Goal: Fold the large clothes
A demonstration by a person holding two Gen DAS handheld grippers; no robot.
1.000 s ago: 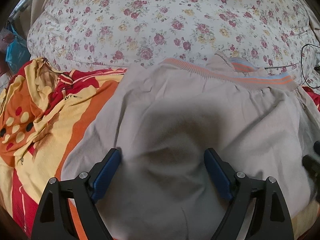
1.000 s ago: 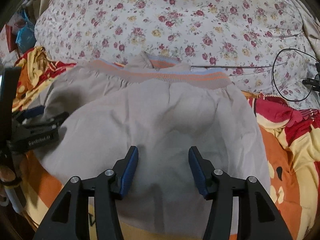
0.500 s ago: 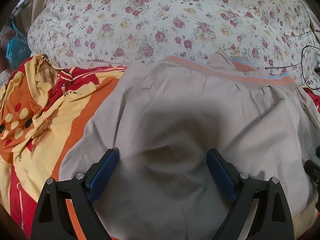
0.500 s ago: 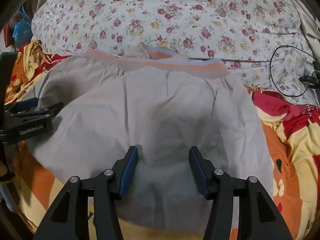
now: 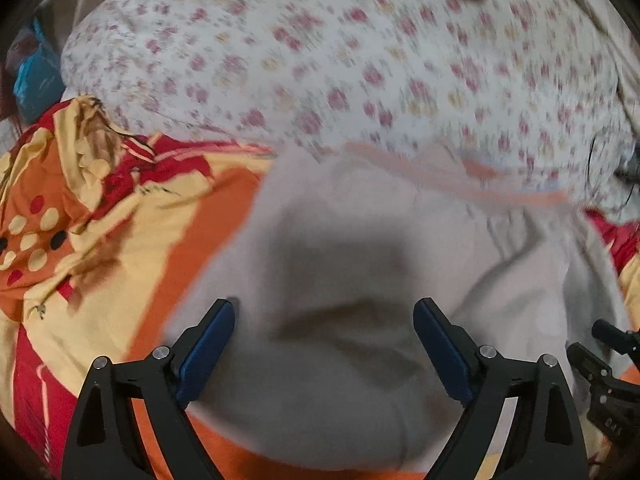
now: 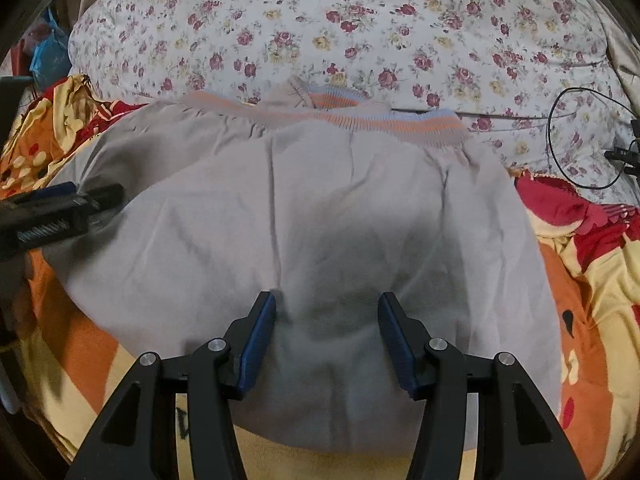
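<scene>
Beige cloth, the large garment, lies spread on the orange and red bedspread, its striped ribbed band up against the floral quilt; it looks already doubled once, with layered bands showing. Both the left gripper and the right gripper hover released over its near edge, grasping nothing; further folds likely remain.

Left hand-held gripper and right hand-held gripper, jaws apparently apart.
</scene>
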